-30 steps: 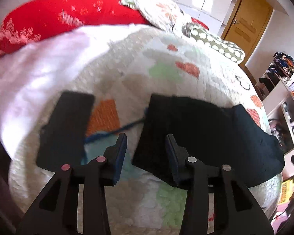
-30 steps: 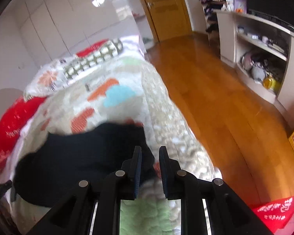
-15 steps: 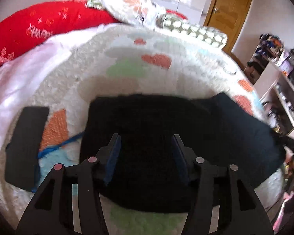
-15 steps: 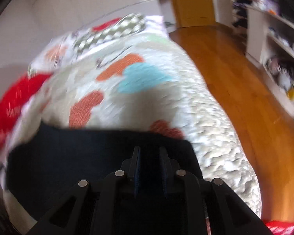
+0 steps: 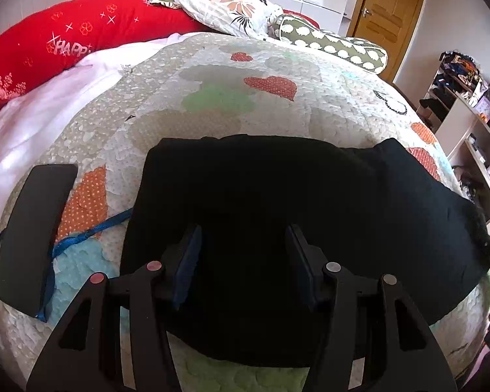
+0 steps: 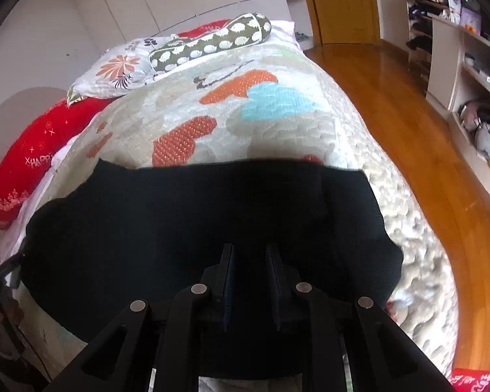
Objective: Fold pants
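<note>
Figure: both grippers lowered over one pair of black pants [image 5: 277, 215] lying across the near end of a patchwork quilt [image 5: 212, 98].

Change. A second ago the pants showed as a narrower dark shape with the quilt bare beside it; now the cloth lies spread as a broad, fairly flat band from the quilt's left part to its right edge, close to the near edge of the bed. Both grippers have come down toward it. This suggests that one fold has been laid and released, and that a further fold is probably still to be made.

Left gripper [image 5: 243, 254]: the jaws stand about half apart, wider than a second ago, and hover over the left portion of the pants. No cloth rises between the fingers [image 5: 187, 258]; nothing is held.

Right gripper [image 6: 250, 281]: the jaws are narrow and are opening slightly. The dark cloth lies beneath and between them, yet the pads do not appear to pinch it; against black fabric this reading is uncertain.

Count.
- Pants: one pair.
- Grippers: two.
- Flat black slab [image 5: 32, 235] on the quilt, left of the pants and apart from them: one, with one blue strap [image 5: 91, 232] running from it to the pants' edge.
- Red bolster [image 5: 65, 42]: one.
- Floral pillow [image 5: 219, 3]: one.
- Green patterned bolster [image 6: 212, 42]: one.
- Wooden door [image 6: 339, 3]: one.
</note>
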`<state>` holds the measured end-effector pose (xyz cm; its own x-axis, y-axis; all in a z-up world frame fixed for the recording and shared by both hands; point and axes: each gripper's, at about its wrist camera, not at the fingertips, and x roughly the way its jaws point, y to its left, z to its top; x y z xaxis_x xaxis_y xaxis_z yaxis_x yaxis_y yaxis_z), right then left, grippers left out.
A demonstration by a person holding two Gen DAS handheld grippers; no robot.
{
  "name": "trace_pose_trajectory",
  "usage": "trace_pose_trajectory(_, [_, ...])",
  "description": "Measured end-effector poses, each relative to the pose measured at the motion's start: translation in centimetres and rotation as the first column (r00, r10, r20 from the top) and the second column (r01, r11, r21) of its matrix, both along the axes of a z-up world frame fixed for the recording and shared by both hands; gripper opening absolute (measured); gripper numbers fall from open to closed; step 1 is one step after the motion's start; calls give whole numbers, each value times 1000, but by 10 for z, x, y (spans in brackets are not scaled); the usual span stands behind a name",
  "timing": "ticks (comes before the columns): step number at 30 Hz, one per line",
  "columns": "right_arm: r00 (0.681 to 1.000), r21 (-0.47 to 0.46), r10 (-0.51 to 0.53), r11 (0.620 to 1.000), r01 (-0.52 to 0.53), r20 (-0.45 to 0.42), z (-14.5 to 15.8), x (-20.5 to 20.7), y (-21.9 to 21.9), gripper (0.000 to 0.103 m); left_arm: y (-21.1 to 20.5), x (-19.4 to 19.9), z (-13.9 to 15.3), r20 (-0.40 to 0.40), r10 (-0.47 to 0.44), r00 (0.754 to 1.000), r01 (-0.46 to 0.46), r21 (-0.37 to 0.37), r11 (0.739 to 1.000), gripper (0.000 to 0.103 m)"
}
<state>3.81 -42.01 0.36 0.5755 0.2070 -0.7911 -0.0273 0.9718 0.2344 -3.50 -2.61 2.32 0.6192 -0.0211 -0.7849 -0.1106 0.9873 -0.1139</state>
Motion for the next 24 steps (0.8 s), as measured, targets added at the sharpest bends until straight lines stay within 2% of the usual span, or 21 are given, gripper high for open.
trace_pose_trajectory(8, [999, -4, 23, 1000, -23, 38, 24, -10, 11, 23, -14, -10, 19, 26, -13, 1000, 13, 12, 1000, 53])
trace_pose_trajectory(12, [997, 3, 58, 998, -59, 56, 32, -13, 25, 31, -27, -13, 31, 55, -39, 998, 38, 30, 999, 53])
trace_pose_trajectory(14, [995, -6, 76, 997, -76, 63, 33, -14, 33, 33, -34, -14, 33, 62, -49, 997, 47, 33, 998, 56])
trace_pose_trajectory(15, [994, -6, 85, 996, -85, 64, 33, -15, 37, 33, -37, -14, 34, 62, -52, 997, 50, 35, 998, 62])
trace_pose_trajectory(16, [994, -3, 93, 996, -93, 64, 33, -15, 41, 34, -39, -14, 34, 65, -55, 996, 52, 33, 998, 65])
trace_pose_trajectory(24, [985, -2, 168, 986, -168, 50, 22, -17, 65, 35, -63, -10, 25, 53, -89, 995, 87, 42, 995, 66])
